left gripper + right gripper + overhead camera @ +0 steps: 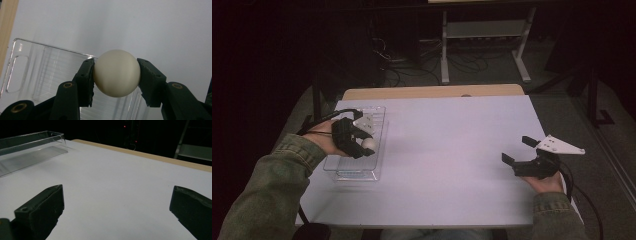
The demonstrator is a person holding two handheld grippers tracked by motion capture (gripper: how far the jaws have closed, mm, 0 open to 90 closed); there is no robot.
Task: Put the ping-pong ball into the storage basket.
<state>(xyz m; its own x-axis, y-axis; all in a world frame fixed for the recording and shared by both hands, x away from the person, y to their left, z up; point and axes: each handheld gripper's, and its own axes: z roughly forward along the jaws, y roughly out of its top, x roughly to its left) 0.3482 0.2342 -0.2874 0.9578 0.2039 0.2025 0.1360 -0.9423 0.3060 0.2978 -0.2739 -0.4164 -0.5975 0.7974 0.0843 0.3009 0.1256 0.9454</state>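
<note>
High view: left hand-held gripper [362, 145] sits over the clear plastic tray [343, 172] at about 9 o'clock on the bench [452, 165], clamped on a white ball [370, 144]. Right hand-held gripper [519, 150] is parked near 3 o'clock, well apart from the tray, jaws spread wide with nothing between them.

Left gripper view: ball [116, 73] pinched at its widest girth between both pads [87, 82], held above the tray [30, 75] floor. Surface smooth, matte, cream-white, no markings; looks hard and likely to roll.

Right gripper view: wide-open jaws over bare bench [120, 185]; tray [32, 147] at 10 o'clock, far off.

Judgement: ball is either being set in or lifted out of the tray. Keep the squeeze centred on the equator, move vertically, clear the tray walls, release only low over the floor so it doesn't bounce out.
</note>
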